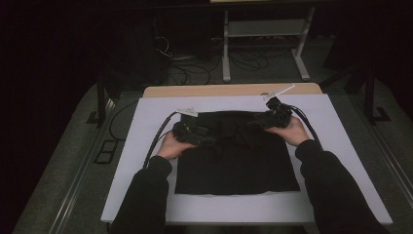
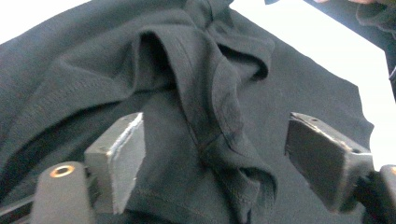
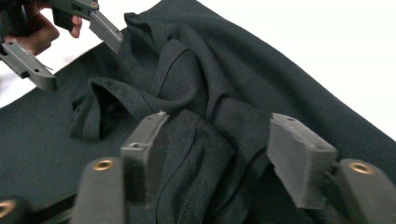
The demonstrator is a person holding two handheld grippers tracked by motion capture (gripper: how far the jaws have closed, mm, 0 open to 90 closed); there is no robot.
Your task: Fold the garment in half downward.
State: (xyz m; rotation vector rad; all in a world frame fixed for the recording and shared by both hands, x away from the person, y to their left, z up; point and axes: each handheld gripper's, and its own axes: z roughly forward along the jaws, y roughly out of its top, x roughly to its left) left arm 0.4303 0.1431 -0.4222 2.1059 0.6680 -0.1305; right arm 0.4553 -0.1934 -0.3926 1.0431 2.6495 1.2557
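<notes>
A black garment lies spread on a white board, its far edge bunched into folds. My left gripper rests on the bunched cloth at the left and points right. In the left gripper view it stands open, with a raised fold of the garment between its jaws and a gap on each side. My right gripper points left at the right end of the folds. Its jaws straddle a thick ridge of cloth without a clear squeeze. The left gripper appears open farther off.
The white board covers a wooden table. Black cables trail from both grippers across the board. A white metal stand and floor cables sit beyond the table. The person's dark sleeves enter from the bottom.
</notes>
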